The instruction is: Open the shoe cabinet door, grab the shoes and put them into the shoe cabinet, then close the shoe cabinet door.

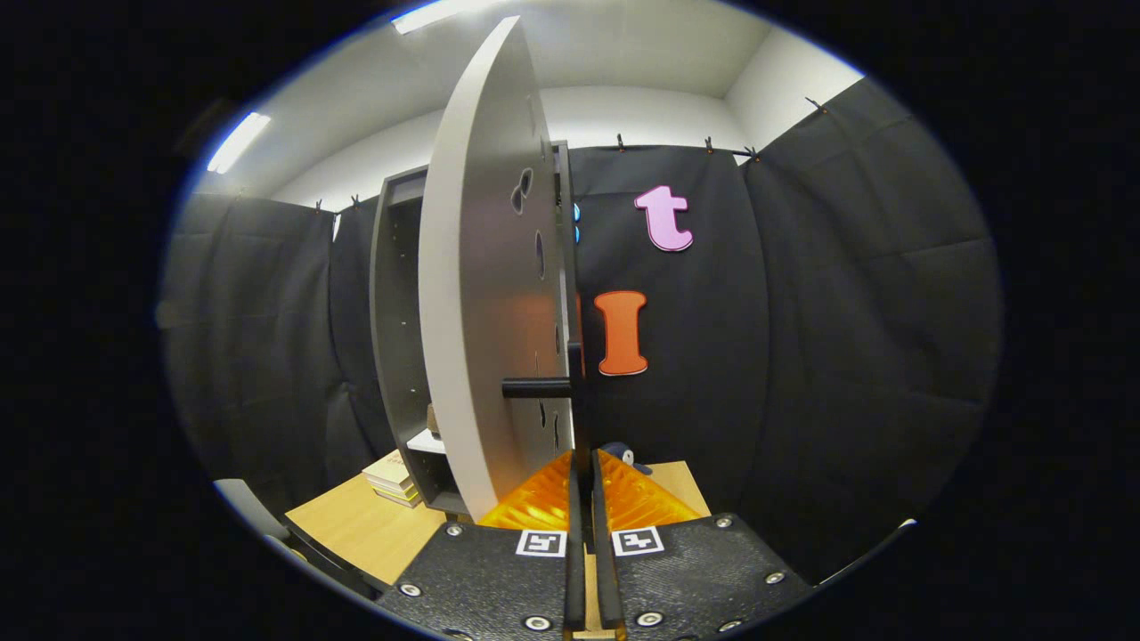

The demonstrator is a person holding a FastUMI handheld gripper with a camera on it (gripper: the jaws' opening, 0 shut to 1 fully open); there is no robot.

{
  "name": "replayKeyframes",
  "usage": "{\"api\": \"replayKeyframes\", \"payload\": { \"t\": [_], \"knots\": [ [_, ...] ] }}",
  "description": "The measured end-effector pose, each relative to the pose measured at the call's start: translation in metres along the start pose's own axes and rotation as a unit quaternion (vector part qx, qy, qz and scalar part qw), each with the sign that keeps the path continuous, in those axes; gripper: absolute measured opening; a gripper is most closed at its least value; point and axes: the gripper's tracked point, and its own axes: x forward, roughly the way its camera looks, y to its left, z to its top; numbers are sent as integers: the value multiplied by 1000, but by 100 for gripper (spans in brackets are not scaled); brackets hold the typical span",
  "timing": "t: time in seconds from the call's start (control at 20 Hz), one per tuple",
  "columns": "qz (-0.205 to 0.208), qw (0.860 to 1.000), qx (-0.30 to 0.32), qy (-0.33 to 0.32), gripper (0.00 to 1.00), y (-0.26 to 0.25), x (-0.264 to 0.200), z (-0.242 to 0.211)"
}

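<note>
The grey shoe cabinet (396, 338) stands on a wooden table (365, 525) with its door (472, 312) swung wide open, seen almost edge-on just ahead of me. A black handle (534, 387) sticks out of the door near its free edge. My gripper (583, 485) is shut, its fingers pressed together on a thin dark strip that runs down from that handle. A dark blue rounded thing with a white patch (626, 457), possibly a shoe, lies on the table just beyond the fingers. A pale shelf (426, 440) shows inside the cabinet.
A stack of books (392, 481) lies on the table left of the cabinet's foot. A grey chair back (254, 512) stands at the table's near left corner. Black cloth walls close in behind and to the right.
</note>
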Motion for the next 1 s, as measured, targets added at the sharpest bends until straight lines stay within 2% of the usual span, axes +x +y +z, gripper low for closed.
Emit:
{"api": "replayKeyframes", "payload": {
  "t": [0.15,0.25,0.45,0.6,0.75,0.8,0.9,1.0],
  "knots": [
    [-41,998,-32,-21,5,-3,-20,18],
    [-48,998,-34,-29,5,10,-30,27],
    [-93,995,-38,-23,4,21,-42,30],
    [-102,994,-21,-17,5,47,-48,25],
    [-112,993,-38,-6,7,76,-47,11],
    [-115,993,-41,6,10,87,-45,2],
    [-112,992,-38,41,34,111,-40,-26],
    [-86,994,-18,71,58,144,-32,-51]
  ]
}}
